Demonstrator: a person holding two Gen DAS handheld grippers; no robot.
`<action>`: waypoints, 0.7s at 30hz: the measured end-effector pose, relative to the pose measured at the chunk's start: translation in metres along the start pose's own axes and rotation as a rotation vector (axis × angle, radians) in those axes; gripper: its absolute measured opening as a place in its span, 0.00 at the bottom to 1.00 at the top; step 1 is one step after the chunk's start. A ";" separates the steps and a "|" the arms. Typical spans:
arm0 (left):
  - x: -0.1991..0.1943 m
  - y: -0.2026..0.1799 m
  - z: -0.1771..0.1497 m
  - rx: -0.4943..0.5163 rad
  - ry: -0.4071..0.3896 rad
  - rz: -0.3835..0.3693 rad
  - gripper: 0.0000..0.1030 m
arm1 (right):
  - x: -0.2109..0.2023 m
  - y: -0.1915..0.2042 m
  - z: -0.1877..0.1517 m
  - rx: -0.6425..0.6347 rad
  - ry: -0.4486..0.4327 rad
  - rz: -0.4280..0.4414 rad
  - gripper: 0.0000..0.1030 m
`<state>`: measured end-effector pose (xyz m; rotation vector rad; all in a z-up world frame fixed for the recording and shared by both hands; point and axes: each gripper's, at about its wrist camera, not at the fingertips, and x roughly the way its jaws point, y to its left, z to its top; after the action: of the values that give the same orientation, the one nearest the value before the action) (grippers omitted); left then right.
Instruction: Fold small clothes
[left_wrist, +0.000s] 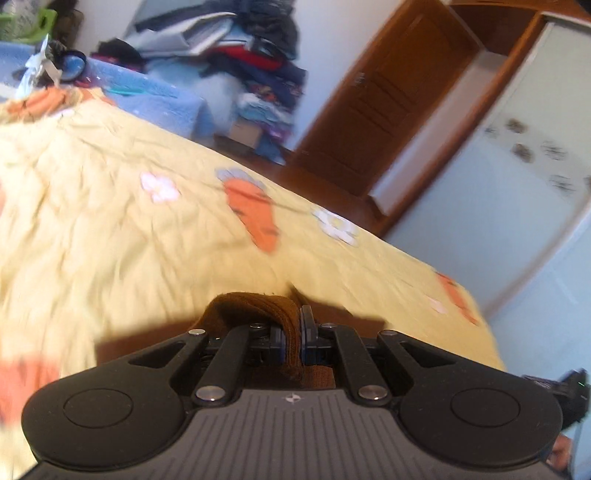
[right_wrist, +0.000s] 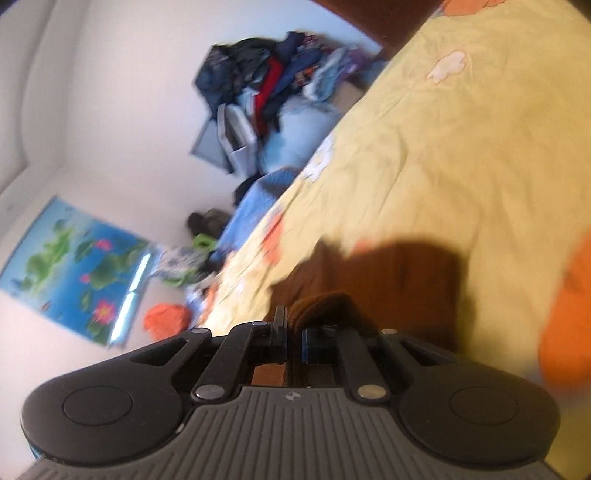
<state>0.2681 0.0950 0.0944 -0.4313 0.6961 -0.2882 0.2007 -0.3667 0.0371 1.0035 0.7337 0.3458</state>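
Left gripper (left_wrist: 291, 328) clamps a bunched edge of brown cloth (left_wrist: 255, 306) at six o'clock, over the yellow bedspread (left_wrist: 147, 240); right gripper (right_wrist: 293, 332) likewise pinches the same brown cloth (right_wrist: 388, 280)

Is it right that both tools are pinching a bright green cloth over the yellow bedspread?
Not quite: the cloth is brown, not green. The left wrist view shows the left tool pinching the brown knitted cloth; the right tool pinches it too, over the yellow bedspread.
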 end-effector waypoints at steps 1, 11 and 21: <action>0.016 0.003 0.005 0.010 -0.001 0.028 0.10 | 0.013 -0.006 0.009 0.013 -0.018 -0.016 0.16; -0.041 0.066 -0.052 -0.196 -0.055 0.209 0.82 | 0.004 -0.029 -0.013 -0.020 -0.157 -0.138 0.88; -0.074 0.080 -0.107 -0.234 0.118 0.116 0.81 | -0.036 -0.017 -0.092 -0.205 0.021 -0.267 0.88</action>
<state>0.1512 0.1638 0.0236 -0.5977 0.8712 -0.1228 0.1096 -0.3375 0.0064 0.6995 0.8236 0.1943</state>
